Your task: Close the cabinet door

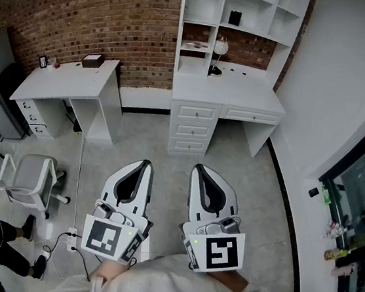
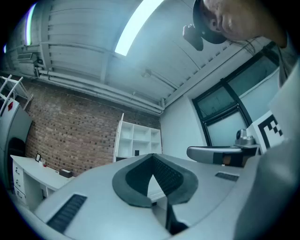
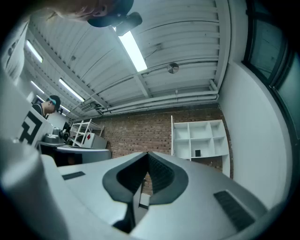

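- Left gripper (image 1: 146, 164) and right gripper (image 1: 196, 167) are both closed and empty, held side by side and pointing forward
- The white cabinet (image 1: 196, 113) stands well ahead across the floor (image 1: 254, 204), slightly nearer the right gripper (no open door can be made out from here)

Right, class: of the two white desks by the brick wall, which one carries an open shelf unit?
The desk on the right, with drawers in front. The left desk bears only a few small items, no shelves.
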`<action>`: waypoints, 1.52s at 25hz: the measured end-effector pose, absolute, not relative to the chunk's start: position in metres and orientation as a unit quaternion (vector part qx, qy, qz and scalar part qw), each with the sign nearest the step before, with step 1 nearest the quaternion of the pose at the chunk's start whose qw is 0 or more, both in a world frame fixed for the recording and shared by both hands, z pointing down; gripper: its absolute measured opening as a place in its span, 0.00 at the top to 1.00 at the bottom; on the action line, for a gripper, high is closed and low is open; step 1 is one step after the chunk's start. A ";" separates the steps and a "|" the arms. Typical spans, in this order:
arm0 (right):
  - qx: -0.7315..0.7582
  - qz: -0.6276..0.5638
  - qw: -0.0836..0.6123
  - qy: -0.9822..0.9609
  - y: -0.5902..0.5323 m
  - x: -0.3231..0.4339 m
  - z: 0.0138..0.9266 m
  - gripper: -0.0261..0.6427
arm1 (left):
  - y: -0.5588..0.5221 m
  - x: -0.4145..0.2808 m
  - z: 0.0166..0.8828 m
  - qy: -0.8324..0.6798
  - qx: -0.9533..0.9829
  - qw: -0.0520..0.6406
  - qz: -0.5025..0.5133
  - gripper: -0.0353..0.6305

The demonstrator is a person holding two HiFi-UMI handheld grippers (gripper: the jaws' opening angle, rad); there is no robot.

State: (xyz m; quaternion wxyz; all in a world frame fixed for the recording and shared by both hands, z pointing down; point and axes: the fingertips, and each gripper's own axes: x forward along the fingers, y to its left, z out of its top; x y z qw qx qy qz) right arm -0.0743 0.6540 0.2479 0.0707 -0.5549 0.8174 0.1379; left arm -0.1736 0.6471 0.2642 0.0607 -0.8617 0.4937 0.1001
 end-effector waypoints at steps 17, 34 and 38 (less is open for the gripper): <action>-0.560 0.106 0.092 0.817 0.635 -0.081 0.260 0.93 | 0.630 -0.181 0.278 0.486 -0.867 0.045 0.094 0.94; -0.543 0.117 0.108 0.824 0.494 -0.077 0.248 0.93 | 0.493 -0.179 0.266 0.495 -0.859 0.061 0.115 0.94; -0.538 0.119 0.107 0.827 0.447 -0.067 0.243 0.93 | 0.448 -0.169 0.259 0.499 -0.856 0.064 0.117 0.94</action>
